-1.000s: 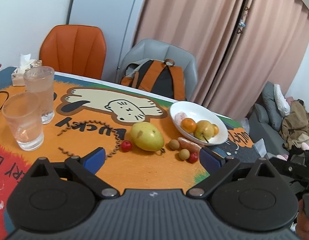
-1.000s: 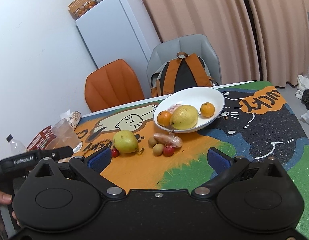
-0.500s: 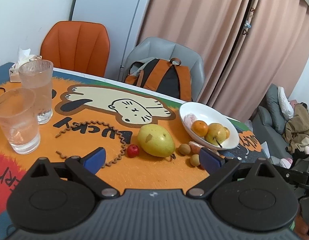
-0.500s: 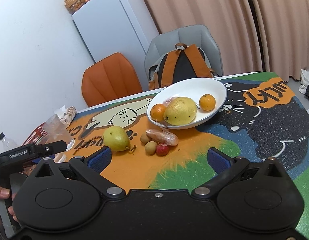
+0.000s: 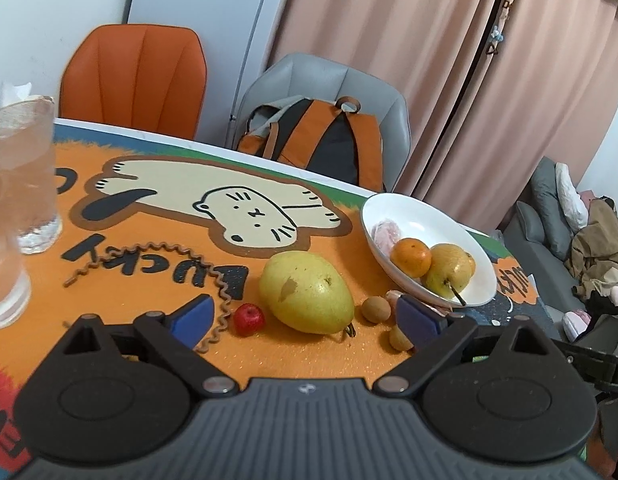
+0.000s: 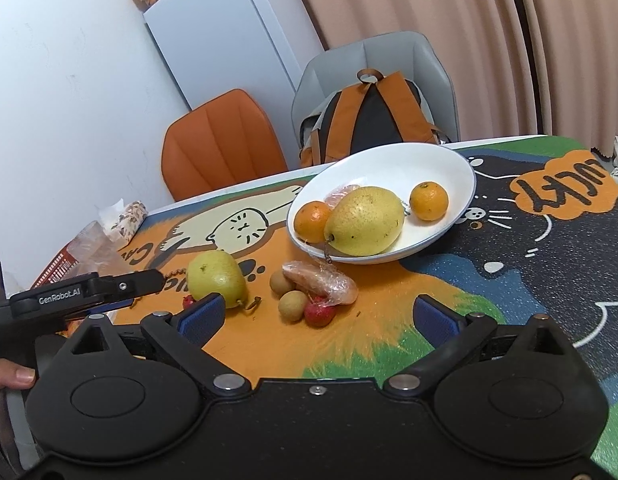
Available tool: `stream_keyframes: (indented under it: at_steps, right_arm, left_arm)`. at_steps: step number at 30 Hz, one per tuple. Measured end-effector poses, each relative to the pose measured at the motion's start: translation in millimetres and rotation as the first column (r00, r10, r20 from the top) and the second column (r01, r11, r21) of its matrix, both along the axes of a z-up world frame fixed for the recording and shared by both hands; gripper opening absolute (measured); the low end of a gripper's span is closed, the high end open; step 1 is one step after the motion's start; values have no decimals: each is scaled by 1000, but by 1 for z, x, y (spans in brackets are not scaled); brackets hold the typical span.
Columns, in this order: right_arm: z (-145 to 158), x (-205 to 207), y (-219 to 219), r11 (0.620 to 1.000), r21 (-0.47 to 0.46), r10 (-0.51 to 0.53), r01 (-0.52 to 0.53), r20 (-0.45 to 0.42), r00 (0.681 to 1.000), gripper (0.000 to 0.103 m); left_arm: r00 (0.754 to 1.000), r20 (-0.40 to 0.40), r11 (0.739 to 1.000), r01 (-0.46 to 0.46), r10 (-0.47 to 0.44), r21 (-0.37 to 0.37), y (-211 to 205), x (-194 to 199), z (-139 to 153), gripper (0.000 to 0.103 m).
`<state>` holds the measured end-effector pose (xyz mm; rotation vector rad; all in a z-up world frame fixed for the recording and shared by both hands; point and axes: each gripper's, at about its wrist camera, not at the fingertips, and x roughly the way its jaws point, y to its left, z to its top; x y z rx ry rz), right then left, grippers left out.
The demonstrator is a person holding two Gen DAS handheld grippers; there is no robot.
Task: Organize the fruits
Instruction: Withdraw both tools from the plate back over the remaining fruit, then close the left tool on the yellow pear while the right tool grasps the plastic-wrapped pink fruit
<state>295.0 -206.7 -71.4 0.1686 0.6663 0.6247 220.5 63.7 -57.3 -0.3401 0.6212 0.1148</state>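
A large yellow-green pear [image 5: 307, 297] is lying on its side on the orange part of the cartoon-cat mat [image 6: 549, 264] covering the tabletop, a brown blemish facing the left wrist camera. A small red round fruit [image 5: 249, 319] is sitting just beside its left end; two small tan round fruits [image 6: 289, 296] are lying to its right, one touching a plastic-wrapped orange-pink item [image 6: 321, 282], with another small red fruit [image 6: 319, 311] against the wrap.

The white shallow oval plate [image 6: 449, 168] is standing near this cluster, farther back. It is holding a second yellow pear [image 6: 365, 220] with its stem pointing over the rim, a mandarin [image 6: 312, 221] touching that pear, a second mandarin [image 6: 429, 201] apart on the other side, and a wrapped pinkish item [image 5: 385, 231] behind.

The left hand-held gripper [image 5: 309, 316] is hovering low with its blue-padded jaws spread wide, the loose pear lying between them, nothing gripped. The right hand-held gripper [image 6: 321, 316] is likewise gaping wide and holding nothing, aimed at the small fruits.

Readable writing: "LUCKY" is showing upside down on the mat in both views; "GenRobot.AI" is printed on the left hand-held gripper's black body in the right wrist view.

Two clear ribbed drinking glasses [image 5: 23, 184] are standing at the left. A brown wavy cord [image 5: 149, 256] is trailing across the mat. An orange padded chair [image 5: 135, 76] and a grey chair [image 6: 389, 60] carrying an orange-and-black backpack [image 5: 325, 140] are standing behind the tabletop.
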Motion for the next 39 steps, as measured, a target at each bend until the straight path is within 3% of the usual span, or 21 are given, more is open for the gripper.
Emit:
stream_keyframes:
  at_steps: [22,28,39]
  right_arm:
    - [-31,51,24,1000,-13,-10,9,-74,997,99]
    - [-37,59,34,1000,-27,0,-2,-81,997,99]
    - [-44,68,49,999,-39,14,-18,-94,996,88]
  left_arm:
    - [997,-73,1000,30,-29,5,-2,67,-36,94]
    - [994,-109,999,28,-30,-17,1,74,-45,76]
    - [994,-108,1000,21,-23,-19,-1,67,-44,74]
